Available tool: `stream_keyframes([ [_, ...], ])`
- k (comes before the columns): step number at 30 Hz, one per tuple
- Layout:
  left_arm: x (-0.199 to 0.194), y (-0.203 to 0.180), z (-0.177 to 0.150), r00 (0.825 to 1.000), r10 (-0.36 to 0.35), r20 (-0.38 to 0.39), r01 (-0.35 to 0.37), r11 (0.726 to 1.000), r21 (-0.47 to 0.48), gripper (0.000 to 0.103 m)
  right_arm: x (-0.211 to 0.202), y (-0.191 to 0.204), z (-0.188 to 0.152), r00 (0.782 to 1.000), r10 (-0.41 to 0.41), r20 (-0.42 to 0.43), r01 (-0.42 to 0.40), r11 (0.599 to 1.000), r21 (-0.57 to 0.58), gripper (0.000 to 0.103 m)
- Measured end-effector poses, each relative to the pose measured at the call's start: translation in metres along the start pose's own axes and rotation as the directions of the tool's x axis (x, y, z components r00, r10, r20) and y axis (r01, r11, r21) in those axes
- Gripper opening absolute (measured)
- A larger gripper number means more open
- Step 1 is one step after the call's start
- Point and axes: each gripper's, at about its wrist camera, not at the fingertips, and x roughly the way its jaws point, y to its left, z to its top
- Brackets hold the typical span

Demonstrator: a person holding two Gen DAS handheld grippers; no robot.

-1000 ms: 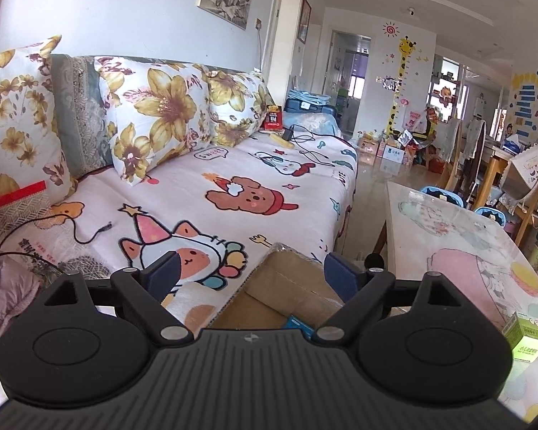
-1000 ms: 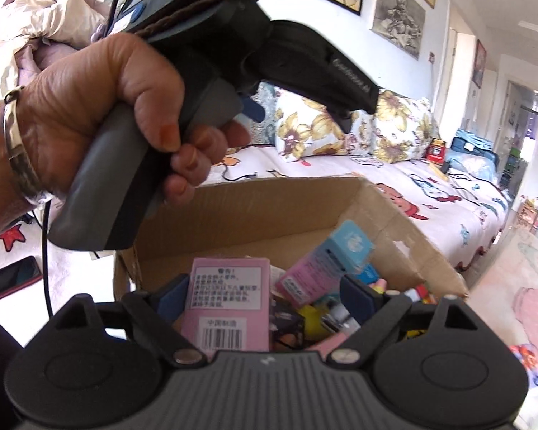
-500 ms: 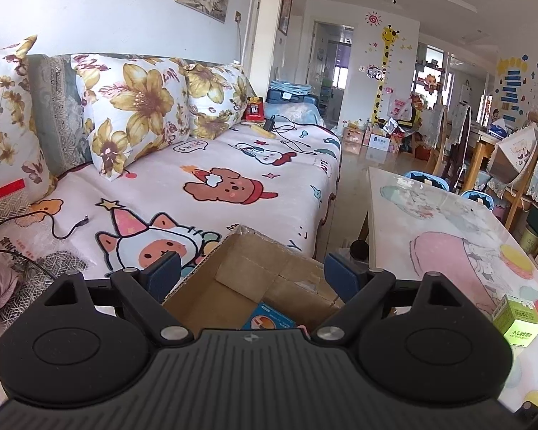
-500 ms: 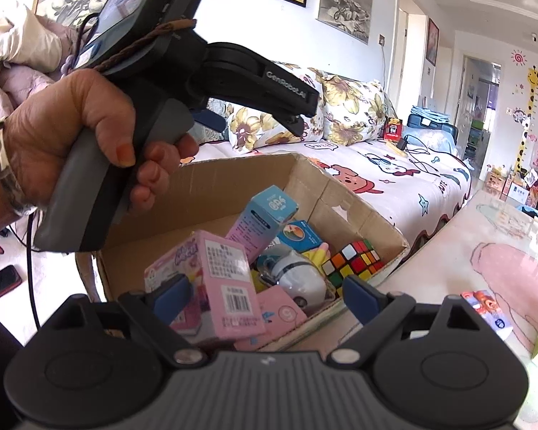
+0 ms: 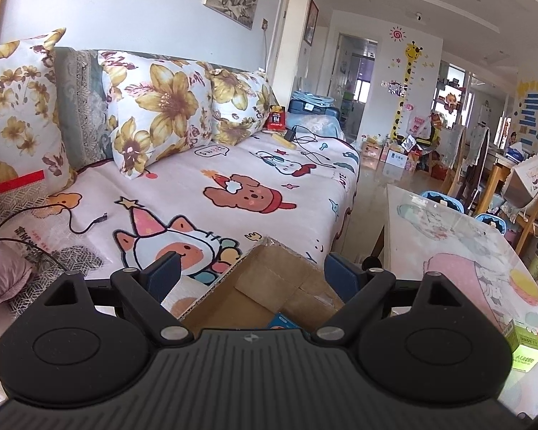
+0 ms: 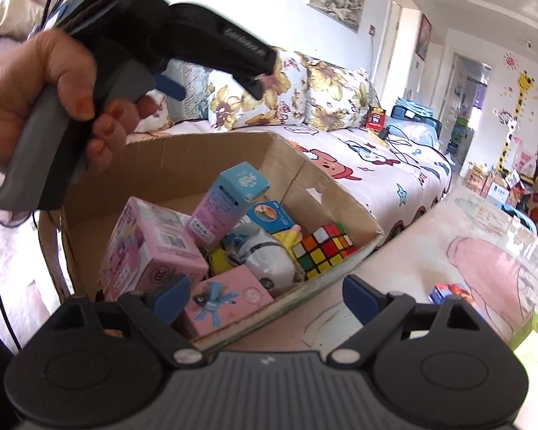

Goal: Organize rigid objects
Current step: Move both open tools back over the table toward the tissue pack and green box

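An open cardboard box (image 6: 326, 182) stands between the sofa and the table. It holds a large pink box (image 6: 150, 247), a blue-topped pink carton (image 6: 229, 200), a flat pink box (image 6: 229, 297), a Rubik's cube (image 6: 324, 249), a white round toy (image 6: 269, 258) and a small blue box (image 6: 270, 216). My right gripper (image 6: 265, 299) is open and empty over the box's near edge. My left gripper (image 5: 251, 276) is open and empty above the box (image 5: 269, 286); it also shows, held in a hand, in the right wrist view (image 6: 168, 82). A green box (image 5: 525, 344) lies on the table.
A sofa (image 5: 215, 186) with flowered pillows and loose cables runs along the wall. The glass-topped table (image 5: 459, 236) lies to the right, with a small red-blue item (image 6: 444, 292) and the green box's corner (image 6: 534, 333) on it. Chairs and clutter stand at the far end.
My right gripper has pulled back from the box toward the table, leaving the large pink box lying inside. My left gripper has drifted slightly above the box.
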Motion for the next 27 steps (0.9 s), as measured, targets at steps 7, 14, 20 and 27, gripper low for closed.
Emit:
stream_keyframes([
  [7,-0.009,0.007,0.001,0.999,0.015,0.039,-0.013,0.998,-0.059,0.103,0.019,0.023,0.017,0.998,0.026,0.059,-0.025,0.999,-0.025,0.091],
  [14,-0.009,-0.001,-0.003,0.999,0.02,0.033,-0.018,0.998,-0.062,0.103,0.02,0.019,0.023,0.997,-0.007,0.079,0.007,1.0,-0.001,0.091],
  [20,-0.007,-0.009,-0.005,0.999,-0.044,0.02,0.045,0.998,-0.047,0.103,0.008,0.0,0.013,0.996,-0.056,0.063,0.053,0.997,0.051,0.091],
  [27,-0.002,-0.034,-0.014,0.998,-0.066,0.005,0.066,0.997,0.044,0.103,-0.015,-0.025,-0.005,0.988,-0.142,0.055,0.136,0.987,0.09,0.092],
])
